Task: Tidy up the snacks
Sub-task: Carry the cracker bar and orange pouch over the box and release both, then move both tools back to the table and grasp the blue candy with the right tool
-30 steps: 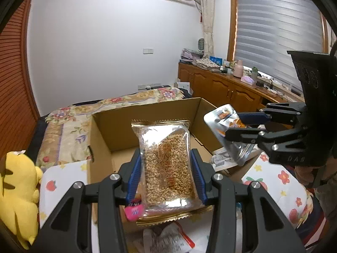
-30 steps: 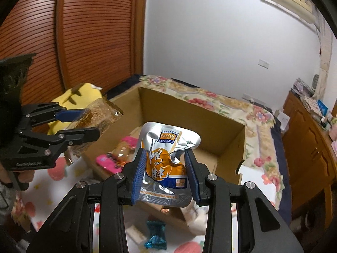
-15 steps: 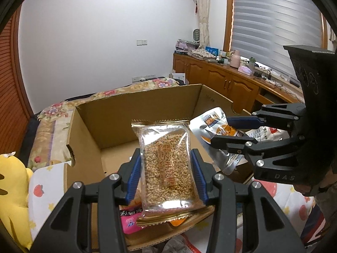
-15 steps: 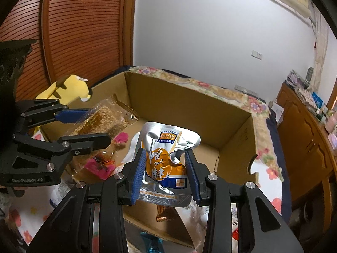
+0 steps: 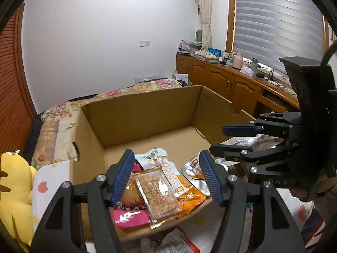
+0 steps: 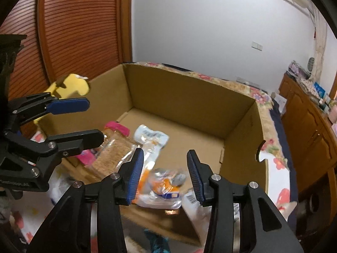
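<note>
An open cardboard box [image 5: 143, 113] stands on the bed. My left gripper [image 5: 166, 176] hangs over the box's near left corner, its jaws opening, with nothing pressed between the pads. Below it the clear grain-bar packet [image 5: 158, 194] lies in the box on other snacks. My right gripper [image 6: 165, 172] is over the near edge of the box [image 6: 189, 97], jaws opening too. The silver and orange pouch [image 6: 166, 187] sits blurred below its fingers, free of the pads. Each gripper shows in the other's view: the right gripper [image 5: 221, 139], the left gripper [image 6: 92, 120].
In the box lie a pink packet [image 5: 130, 218], an orange packet [image 5: 189, 196] and a white barcode pouch [image 5: 150, 158]. Loose packets [image 5: 181, 244] lie in front of it. A yellow plush toy [image 5: 12, 189] sits at left, wooden cabinets [image 5: 221, 84] at right.
Both grippers have opened and let go. The grain-bar packet and the silver pouch have dropped into the box. The right gripper has come lower over the box.
</note>
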Demonstrator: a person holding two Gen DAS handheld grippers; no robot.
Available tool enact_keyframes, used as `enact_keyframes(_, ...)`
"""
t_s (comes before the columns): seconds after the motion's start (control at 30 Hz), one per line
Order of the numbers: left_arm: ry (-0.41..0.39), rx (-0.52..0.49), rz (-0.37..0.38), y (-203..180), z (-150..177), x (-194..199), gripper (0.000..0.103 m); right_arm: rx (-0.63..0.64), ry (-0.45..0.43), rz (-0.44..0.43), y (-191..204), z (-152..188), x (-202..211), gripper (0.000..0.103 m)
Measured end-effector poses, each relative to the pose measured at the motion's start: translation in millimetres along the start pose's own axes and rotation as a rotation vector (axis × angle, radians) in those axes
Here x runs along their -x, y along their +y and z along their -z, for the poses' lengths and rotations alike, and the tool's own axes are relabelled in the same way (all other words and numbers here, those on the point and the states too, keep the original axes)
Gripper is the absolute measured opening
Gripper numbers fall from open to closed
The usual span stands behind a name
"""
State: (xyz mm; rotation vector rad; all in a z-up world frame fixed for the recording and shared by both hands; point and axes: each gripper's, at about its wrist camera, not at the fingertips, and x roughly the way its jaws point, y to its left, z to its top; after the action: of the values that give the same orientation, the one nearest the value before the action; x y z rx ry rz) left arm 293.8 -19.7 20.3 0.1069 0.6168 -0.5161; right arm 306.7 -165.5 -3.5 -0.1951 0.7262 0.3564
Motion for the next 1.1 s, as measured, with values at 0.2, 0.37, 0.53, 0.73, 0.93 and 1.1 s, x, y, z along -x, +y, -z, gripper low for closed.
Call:
enact_keyframes(0.2,-0.028,-0.006,-0.029,-5,4,29,0.074,-0.023,-0.050,-0.009,5,3,31,0.043)
enact_keyframes(0.37,-0.052,-0.002,-0.047,-11,10,53,0.077,-0.045,-0.105,-0.019,9,12,66,0.043)
enact_keyframes(0.53,-0.057,0.001,-0.058,-17,20,69,0.077,-0.063,-0.123,-0.018,12,29,90,0.043)
enact_keyframes(0.73,-0.065,-0.004,-0.069,-24,30,85,0.077,-0.085,-0.128,-0.012,14,48,106,0.043)
enact_keyframes(0.93,-0.064,0.007,-0.086,-28,44,96,0.077,-0.108,-0.138,-0.006,15,64,119,0.043)
enact_keyframes(1.1,-0.047,0.024,-0.101,-29,67,102,0.077,-0.130,-0.134,-0.005,13,81,123,0.043)
